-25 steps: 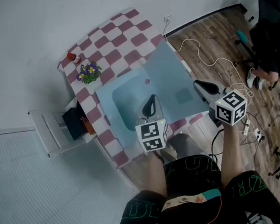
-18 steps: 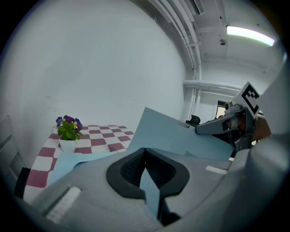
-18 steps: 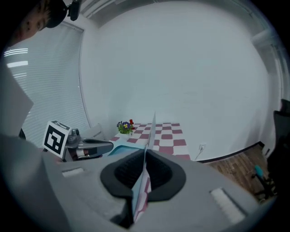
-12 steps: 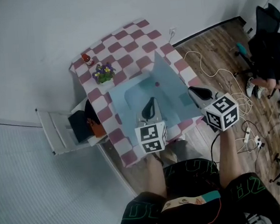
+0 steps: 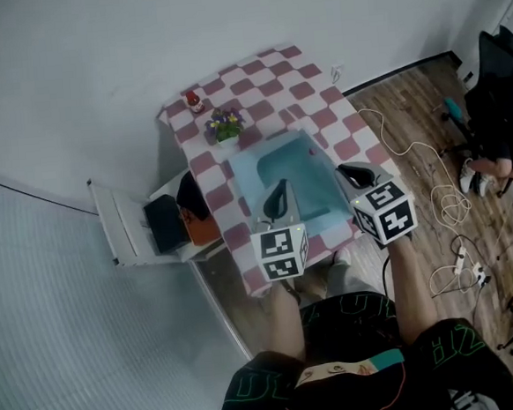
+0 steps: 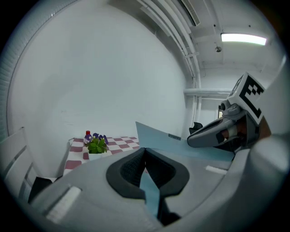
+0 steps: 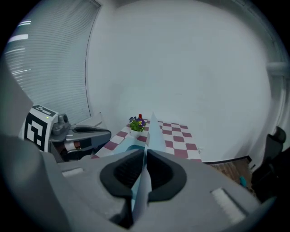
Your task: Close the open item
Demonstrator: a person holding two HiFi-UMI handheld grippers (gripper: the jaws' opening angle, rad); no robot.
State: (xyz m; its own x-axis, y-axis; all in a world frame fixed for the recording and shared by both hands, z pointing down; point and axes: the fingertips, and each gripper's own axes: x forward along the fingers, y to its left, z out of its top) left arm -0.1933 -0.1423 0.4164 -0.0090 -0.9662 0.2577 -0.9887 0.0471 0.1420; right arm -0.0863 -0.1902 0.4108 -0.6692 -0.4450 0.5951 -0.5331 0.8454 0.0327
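Observation:
A light-blue folder [image 5: 292, 181] lies on the checkered table [image 5: 310, 82], its cover standing up on edge above the base. My left gripper [image 5: 276, 198] is shut on the folder's near edge, and the blue sheet [image 6: 149, 195] runs between its pads. My right gripper [image 5: 355, 175] grips the raised cover [image 7: 153, 132] at the folder's right side. That sheet is still pinched between its pads while its jaws are opening slightly. Each gripper appears in the other's view: the right gripper [image 6: 190, 138] and the left gripper [image 7: 108, 132].
A potted purple flower [image 5: 224, 123] and a small red bottle [image 5: 192, 99] stand at the table's far left. A white chair [image 5: 126, 232] with a black bag [image 5: 165, 223] is left of the table. Cables [image 5: 424, 204] trail over the wooden floor, and an office chair [image 5: 500, 92] is at the right.
The cover, lying open to the right a second ago, has swung upward and leftward over the base. My right gripper moved left with it; the left gripper kept its hold.

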